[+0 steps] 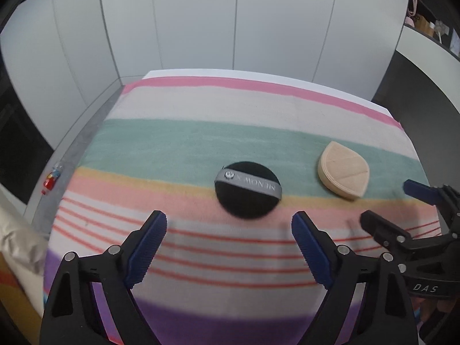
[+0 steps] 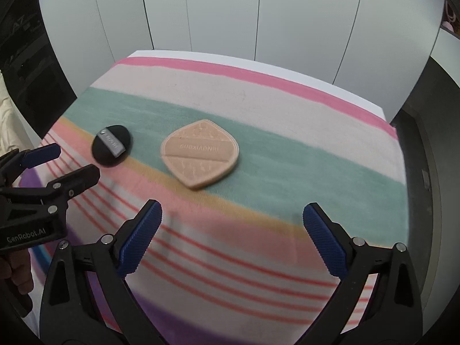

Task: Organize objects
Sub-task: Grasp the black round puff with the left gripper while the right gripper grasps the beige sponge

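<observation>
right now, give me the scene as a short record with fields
surface: striped cloth over a table
black puff: round, grey strap, lying flat, ahead of the left tool
beige puff: leaf-shaped, lying flat, ahead of the right tool
puffs: apart, not touching
left tool: open, nothing between its fingers
right tool: open, nothing between its fingers

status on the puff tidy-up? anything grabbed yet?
Nothing looks done: the black puff and the beige puff lie apart on the striped towel. Nothing in hand: left claw and right claw are open and empty. Both pickups remain.
</observation>
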`<state>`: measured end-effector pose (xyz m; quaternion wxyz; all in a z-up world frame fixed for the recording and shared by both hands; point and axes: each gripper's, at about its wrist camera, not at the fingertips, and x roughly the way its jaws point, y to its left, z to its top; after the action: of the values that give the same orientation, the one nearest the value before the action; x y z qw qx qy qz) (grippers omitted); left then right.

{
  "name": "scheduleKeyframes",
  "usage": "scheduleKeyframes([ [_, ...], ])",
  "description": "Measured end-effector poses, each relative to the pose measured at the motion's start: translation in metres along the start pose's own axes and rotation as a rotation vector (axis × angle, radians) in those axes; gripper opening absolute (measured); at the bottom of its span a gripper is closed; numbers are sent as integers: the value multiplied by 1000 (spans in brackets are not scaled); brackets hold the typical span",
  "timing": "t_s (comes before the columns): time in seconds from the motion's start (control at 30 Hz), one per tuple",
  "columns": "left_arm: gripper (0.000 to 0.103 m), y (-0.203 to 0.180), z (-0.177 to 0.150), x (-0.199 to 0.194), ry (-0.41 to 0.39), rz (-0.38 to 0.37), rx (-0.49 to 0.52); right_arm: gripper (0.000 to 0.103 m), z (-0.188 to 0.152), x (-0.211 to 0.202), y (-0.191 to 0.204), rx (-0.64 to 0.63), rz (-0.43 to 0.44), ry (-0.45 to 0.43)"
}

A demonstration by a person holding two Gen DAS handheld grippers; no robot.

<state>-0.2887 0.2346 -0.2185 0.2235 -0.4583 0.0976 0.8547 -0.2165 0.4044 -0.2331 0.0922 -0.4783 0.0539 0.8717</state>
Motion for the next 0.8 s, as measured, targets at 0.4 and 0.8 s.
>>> scheduleKeyframes([
  [0.4, 84, 4, 19, 29, -13, -49, 113, 90, 29, 39, 15, -50, 18, -42],
  [0.8, 59, -6, 30, 34, -11, -96, 87, 66, 42, 42, 28, -72, 34, -66],
])
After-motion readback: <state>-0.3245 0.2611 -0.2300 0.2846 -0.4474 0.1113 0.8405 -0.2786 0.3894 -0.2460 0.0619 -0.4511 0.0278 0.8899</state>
